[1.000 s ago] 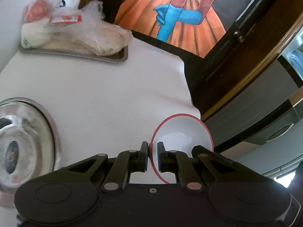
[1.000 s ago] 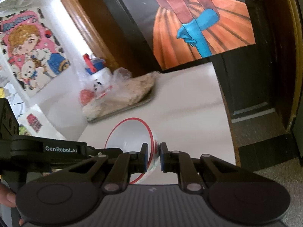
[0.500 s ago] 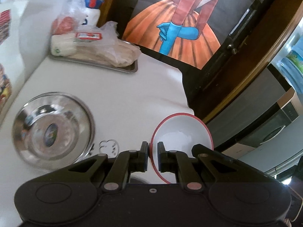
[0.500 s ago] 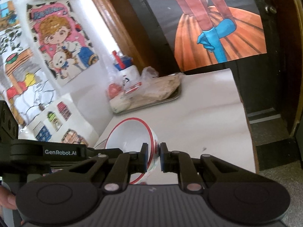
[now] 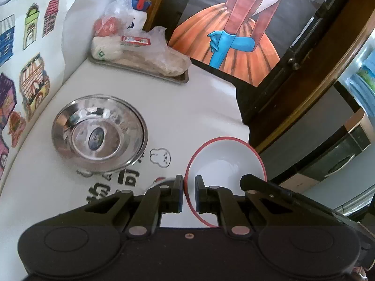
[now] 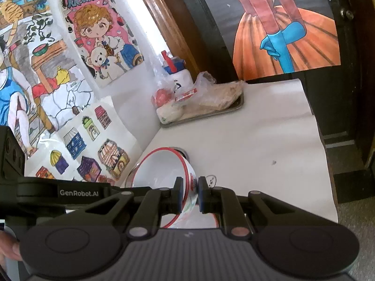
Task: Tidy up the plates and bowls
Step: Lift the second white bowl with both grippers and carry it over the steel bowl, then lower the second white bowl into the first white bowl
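A: What does the left gripper (image 5: pixel 186 194) hold?

B: Its fingers are clamped on the rim of a white bowl (image 5: pixel 226 161) with a red edge. One finger sits inside the rim, the other outside, and the bowl hangs over the surface's (image 5: pixel 199 107) right edge, tilted toward the camera.

A: And the right gripper (image 6: pixel 189 194)?

B: It pinches the same bowl (image 6: pixel 161 171) on the opposite wall, fingers closed on the rim. From there the outside shows a red band and some coloured pattern.

A: Anything else on the surface?

B: A steel bowl (image 5: pixel 99 133) stands toward the left edge, upright, well apart from the white one. A small bunny drawing (image 5: pixel 160 157) lies between them. At the far left corner a metal tray (image 5: pixel 140 70) carries bagged food (image 5: pixel 150 51), with a bottle (image 5: pixel 139 11) just behind it.

A: Is the white bowl touching the surface?

B: I cannot tell; both grippers hide its base.
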Demonstrator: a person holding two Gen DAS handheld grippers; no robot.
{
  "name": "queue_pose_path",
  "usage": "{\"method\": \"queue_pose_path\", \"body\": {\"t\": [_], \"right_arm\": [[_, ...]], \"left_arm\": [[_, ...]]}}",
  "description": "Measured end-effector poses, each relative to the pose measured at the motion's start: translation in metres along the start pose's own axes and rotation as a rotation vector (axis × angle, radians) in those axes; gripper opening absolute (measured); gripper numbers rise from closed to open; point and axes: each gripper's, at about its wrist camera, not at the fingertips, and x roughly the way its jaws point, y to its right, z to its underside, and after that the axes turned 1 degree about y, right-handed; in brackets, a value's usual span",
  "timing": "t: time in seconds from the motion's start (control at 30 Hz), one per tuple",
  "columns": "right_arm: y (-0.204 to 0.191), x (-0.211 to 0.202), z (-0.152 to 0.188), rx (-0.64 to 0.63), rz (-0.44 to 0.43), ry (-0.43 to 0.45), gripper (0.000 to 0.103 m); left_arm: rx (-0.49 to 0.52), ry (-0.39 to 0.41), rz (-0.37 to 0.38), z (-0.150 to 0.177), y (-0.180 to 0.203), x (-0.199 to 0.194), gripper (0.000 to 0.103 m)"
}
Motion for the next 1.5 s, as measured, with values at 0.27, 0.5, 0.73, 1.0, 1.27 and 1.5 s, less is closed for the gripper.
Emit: {"method": "queue_pose_path", "body": {"t": [0.27, 0.5, 0.73, 1.0, 1.27, 1.5], "right_arm": [[0.001, -0.002, 0.019, -0.002, 0.001, -0.033, 0.014], [0.007, 0.003, 0.03, 0.005, 0.001, -0.065, 0.014], [0.014, 0.016, 0.036, 0.016, 0.0, -0.098, 0.014], [0.019, 0.03, 0.041, 0.021, 0.003, -0.133, 0.014], [0.02, 0.038, 0.043, 0.023, 0.003, -0.16, 0.014], [0.019, 0.043, 0.042, 0.017, 0.009, -0.177, 0.014]], "left_arm": [[-0.002, -0.039, -0.02, 0.021, -0.005, 0.001, 0.009], [0.002, -0.066, -0.041, 0.033, -0.008, 0.007, 0.009], [0.005, -0.089, -0.062, 0.034, -0.009, 0.017, 0.009], [0.0, -0.12, -0.08, 0.035, -0.016, 0.032, 0.009], [0.019, -0.121, -0.11, 0.034, -0.014, 0.036, 0.009], [0.033, -0.124, -0.122, 0.031, -0.015, 0.039, 0.009]]}}
